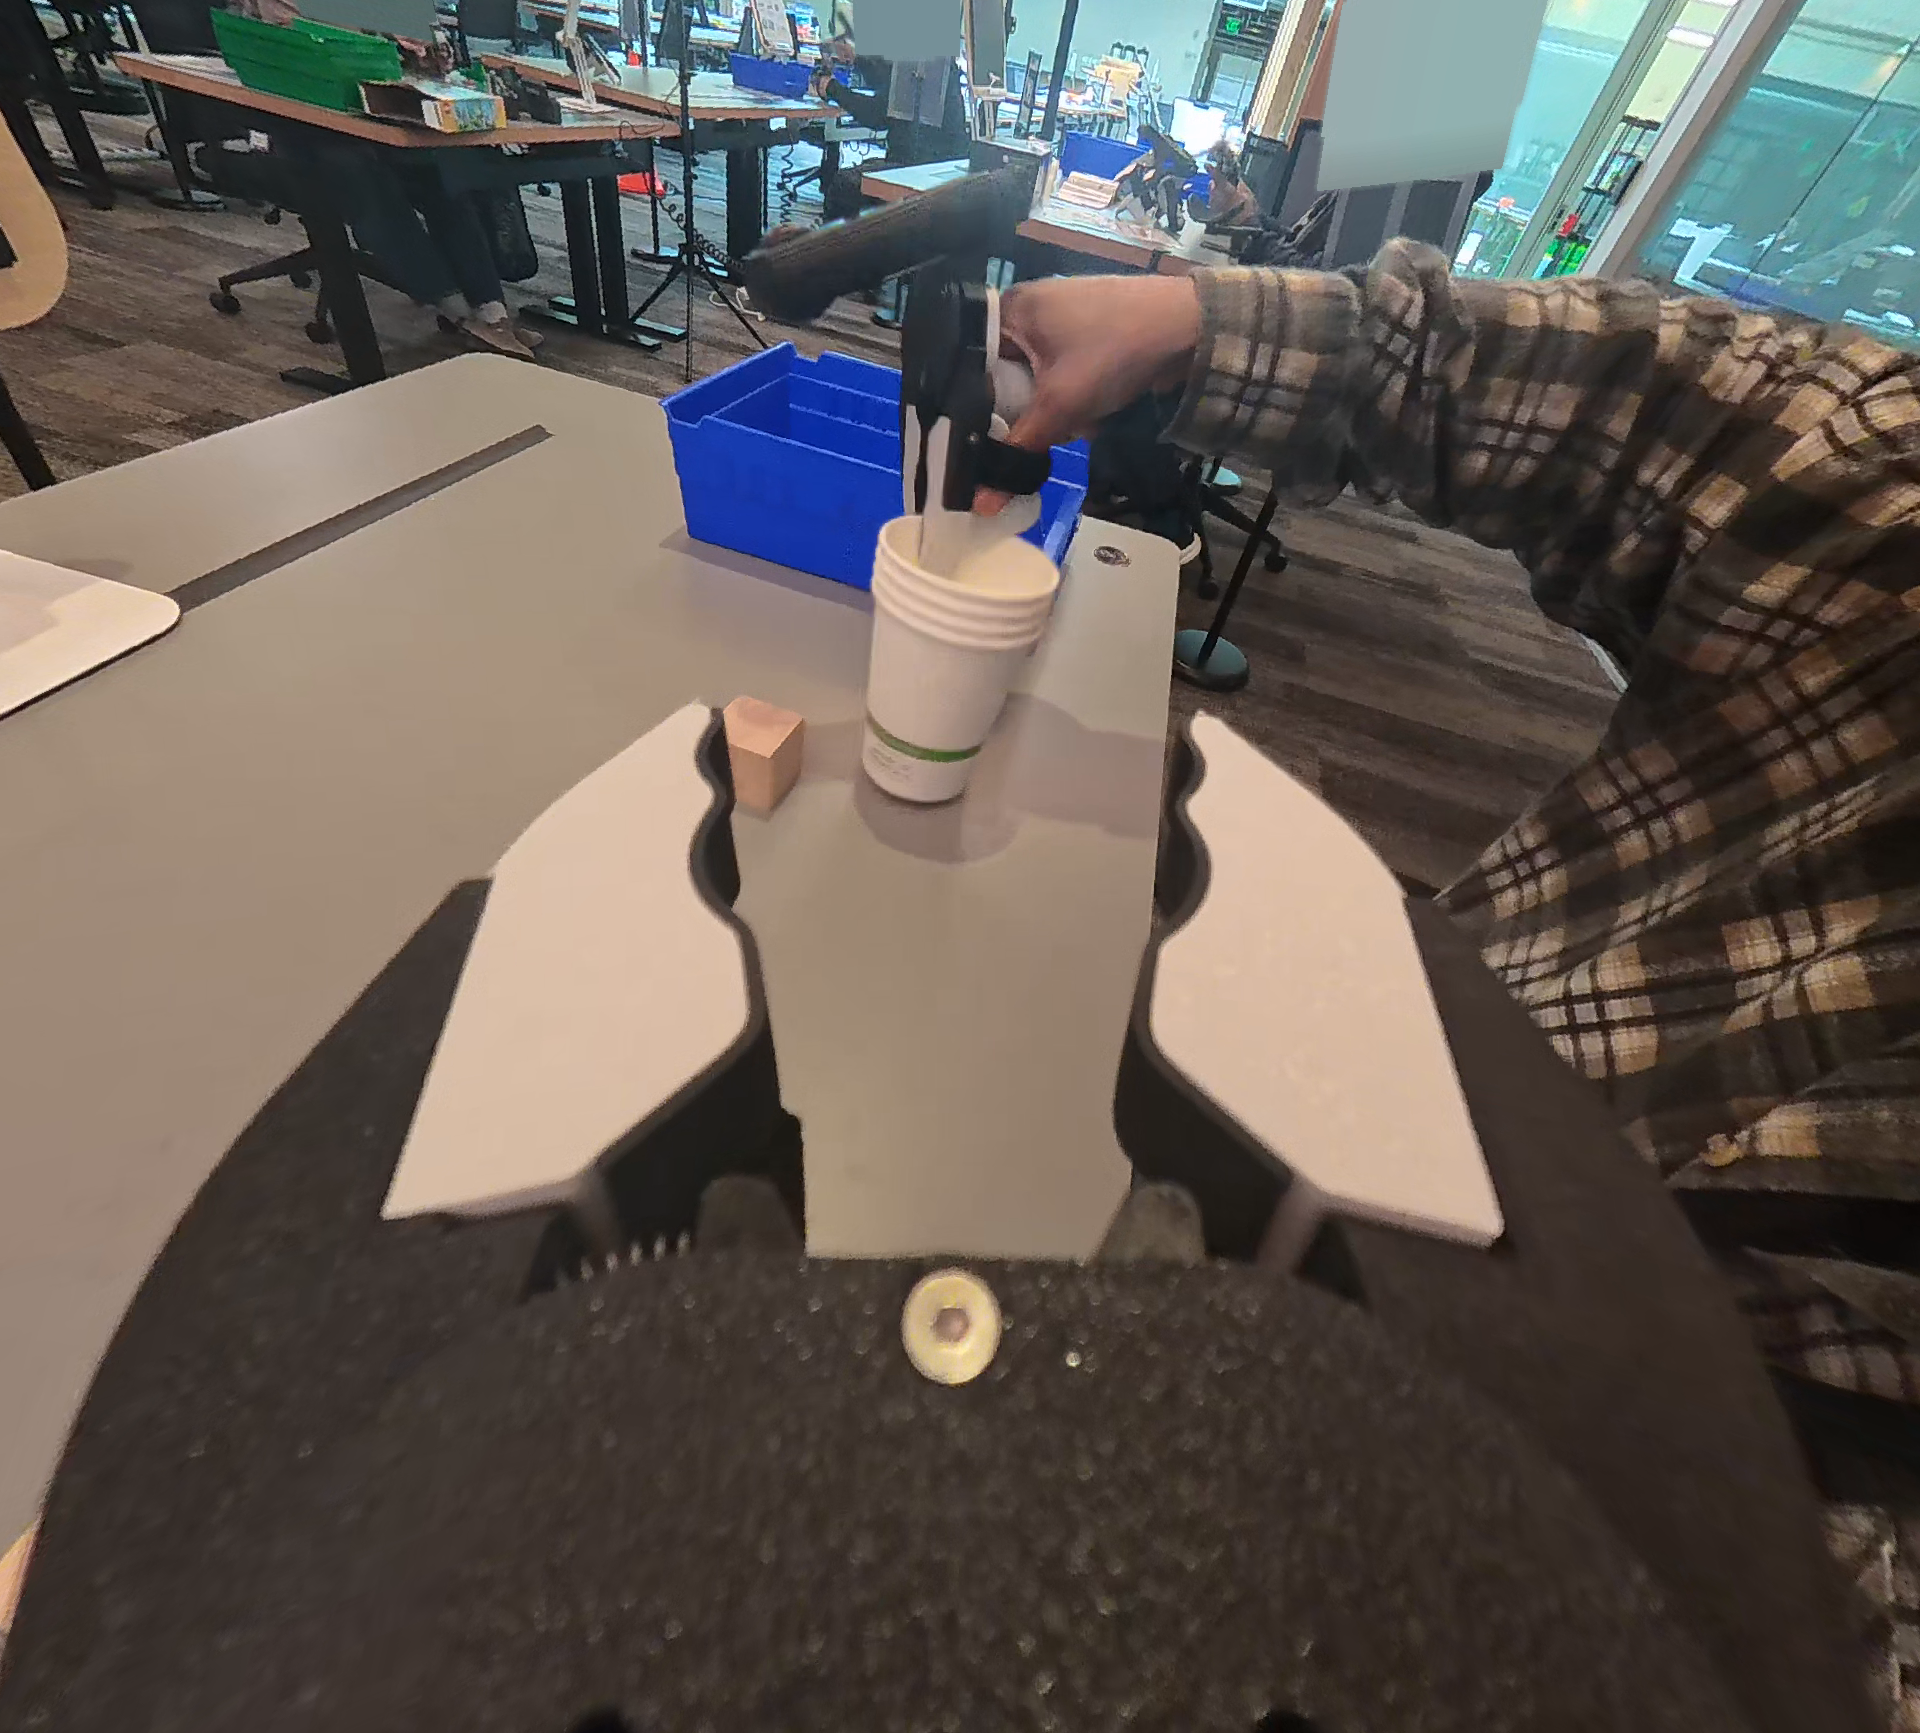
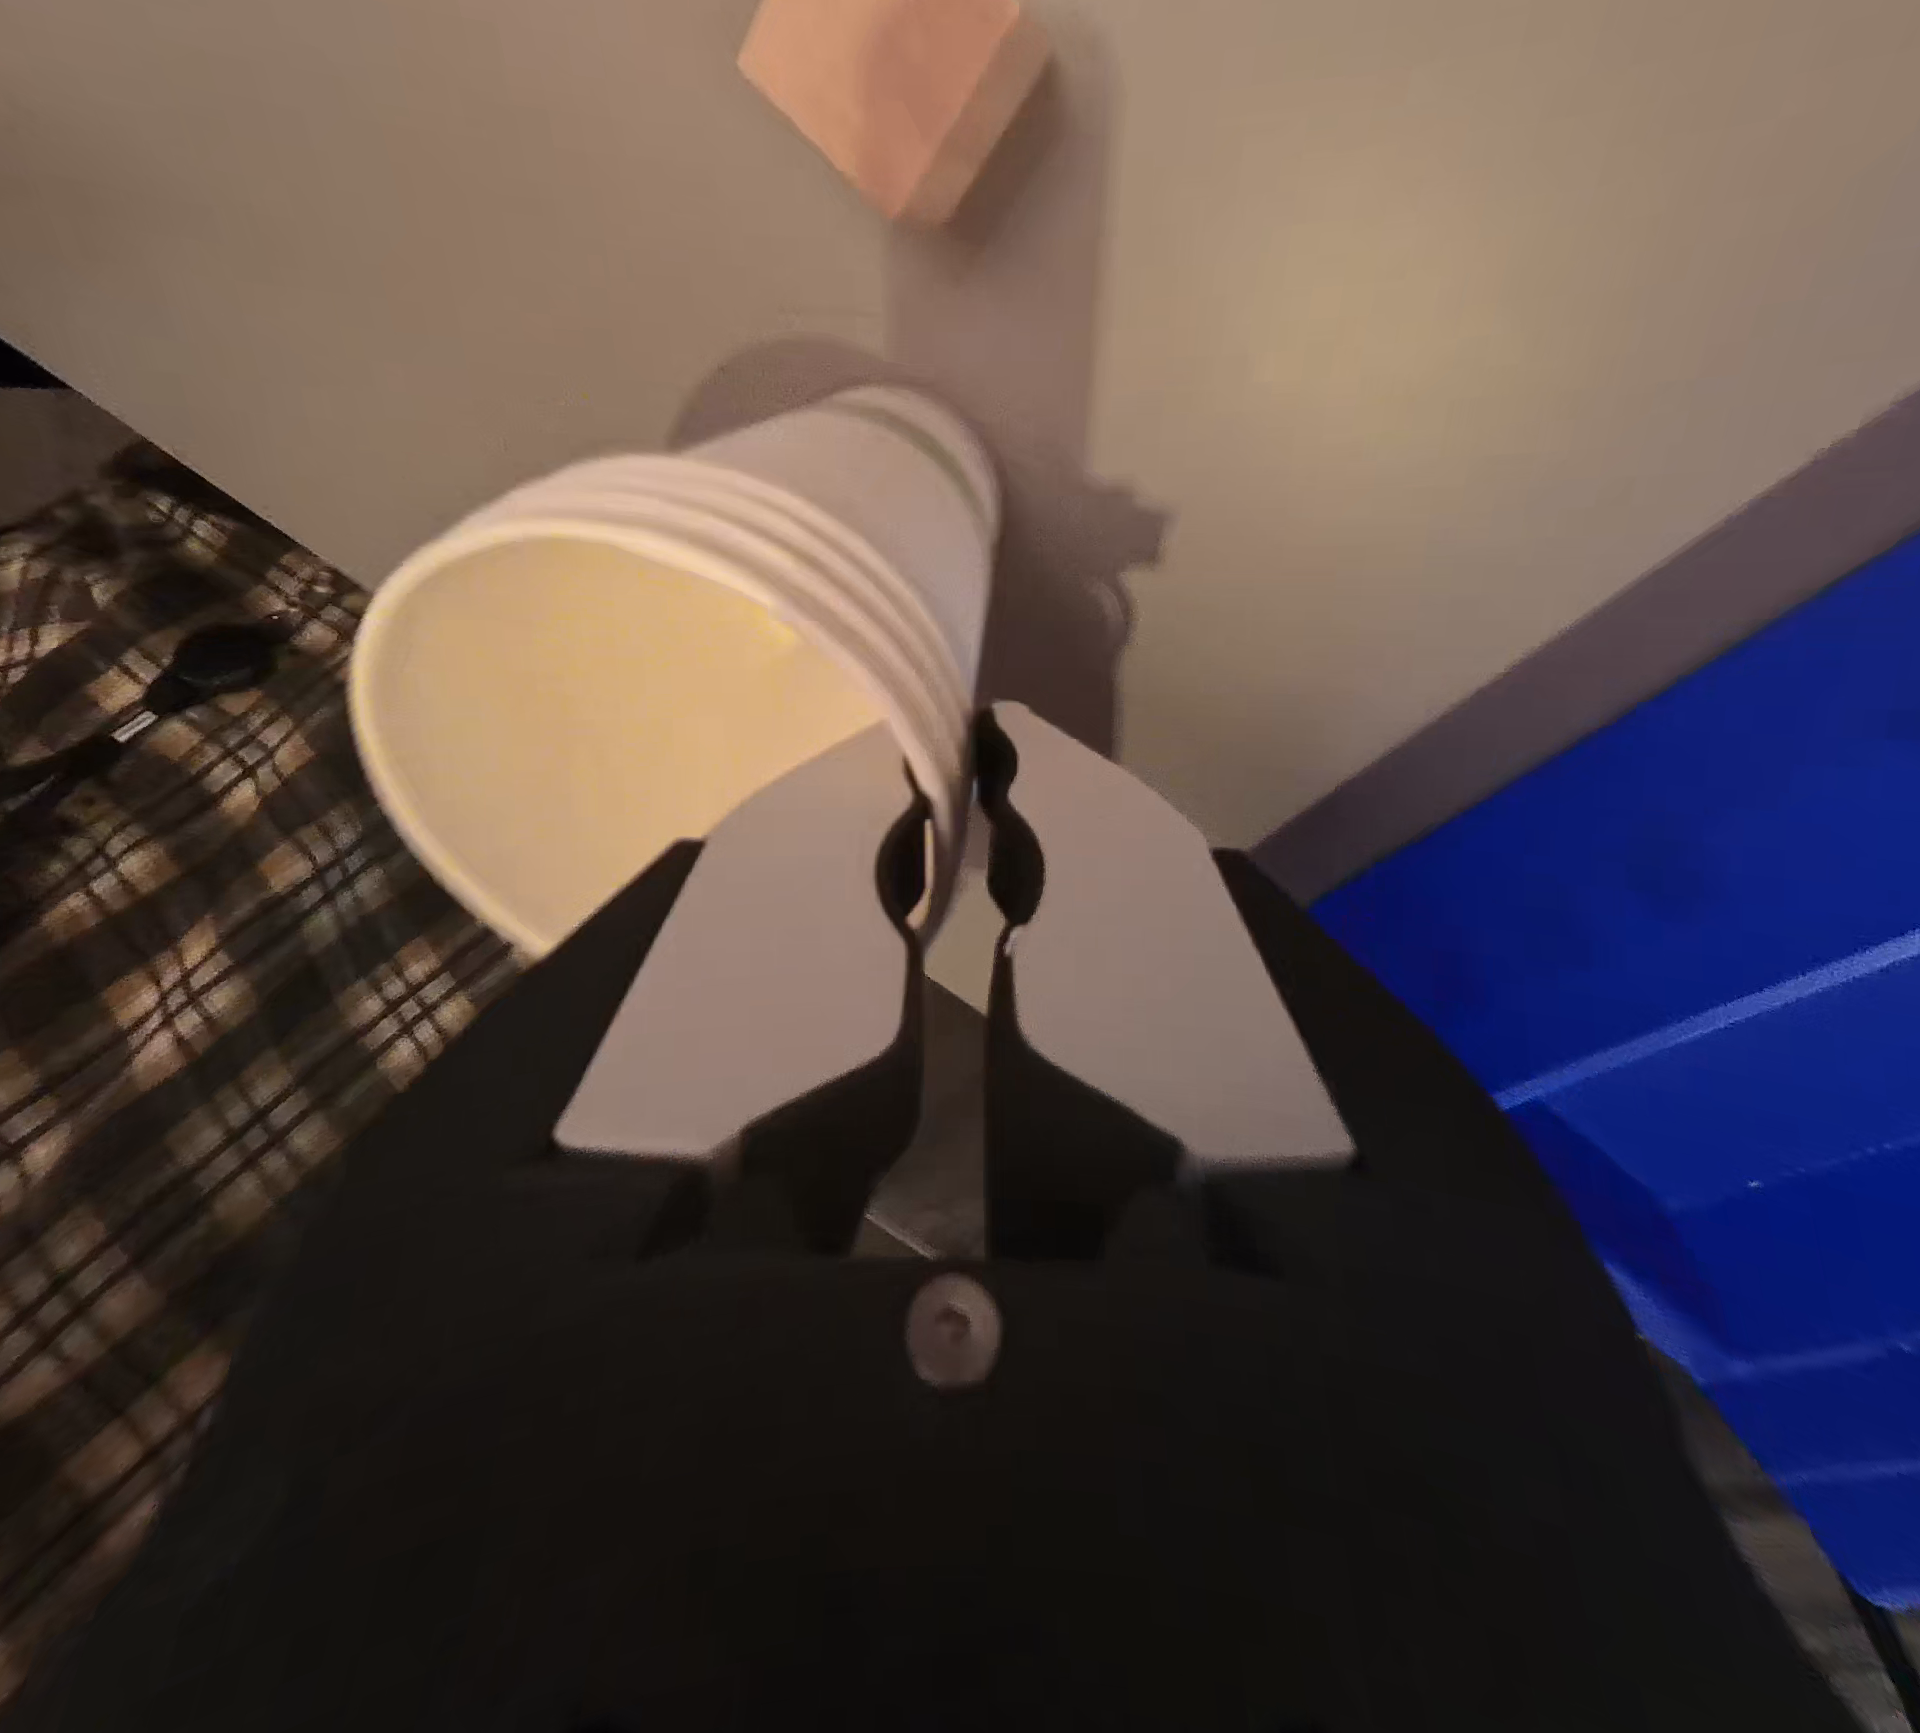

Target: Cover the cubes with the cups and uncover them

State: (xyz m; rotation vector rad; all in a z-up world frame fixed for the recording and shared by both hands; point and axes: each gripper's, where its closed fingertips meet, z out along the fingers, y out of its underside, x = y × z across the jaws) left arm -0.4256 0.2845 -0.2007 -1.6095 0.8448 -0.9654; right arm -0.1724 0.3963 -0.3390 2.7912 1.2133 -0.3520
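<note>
Right claw [image 2: 951, 836] pinches the stacked paper cups' [image 2: 665, 644] rim beside the wooden cube [image 2: 883, 31]; left claw [image 1: 945, 852] gapes wide over the bench [image 1: 416, 696]

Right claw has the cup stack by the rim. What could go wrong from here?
1. The right claw pinches only one side of the rim of the cup stack, so the tilted stack may slip or swing.
2. Several cups are nested; lifting or flipping could pull one off or drop the rest.
3. The cube sits close beside the stack, and the left claw is open near it; either could knock it.
</note>
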